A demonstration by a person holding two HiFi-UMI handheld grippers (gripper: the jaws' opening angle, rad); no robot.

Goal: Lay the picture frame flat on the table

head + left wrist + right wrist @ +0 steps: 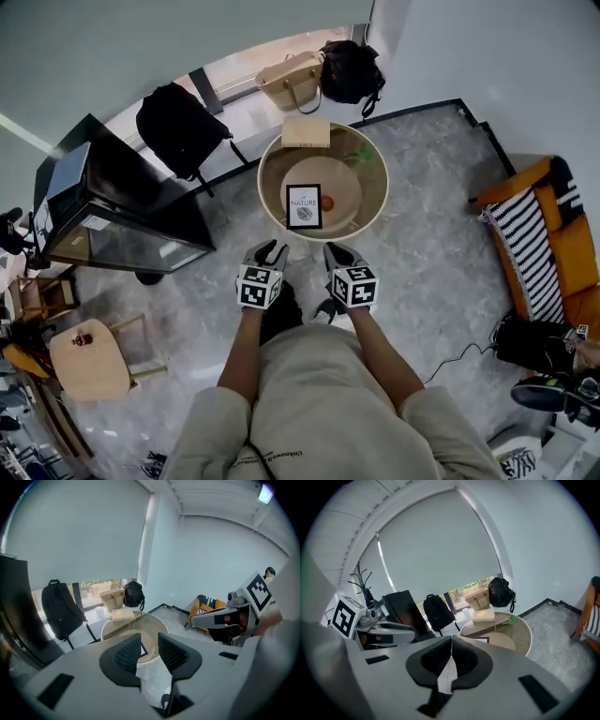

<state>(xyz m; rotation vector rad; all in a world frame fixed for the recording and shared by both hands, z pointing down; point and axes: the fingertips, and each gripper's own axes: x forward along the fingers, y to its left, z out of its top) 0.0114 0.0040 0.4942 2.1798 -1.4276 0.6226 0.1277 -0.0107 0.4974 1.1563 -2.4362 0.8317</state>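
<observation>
The picture frame, black-edged with a white print, lies face up on the round glass table, as far as the head view shows. Both grippers hang in the air short of the table's near rim, well apart from the frame. My left gripper is open, and a clear gap shows between its jaws with nothing in it. My right gripper is shut, its pads touching each other and holding nothing. Part of the frame shows past the left jaws, a thin edge of it past the right.
A beige box, a green item and a small orange thing share the table. A black backpack, tan bag and black bag stand behind it. Black cabinet left, orange sofa right, wooden stool near left.
</observation>
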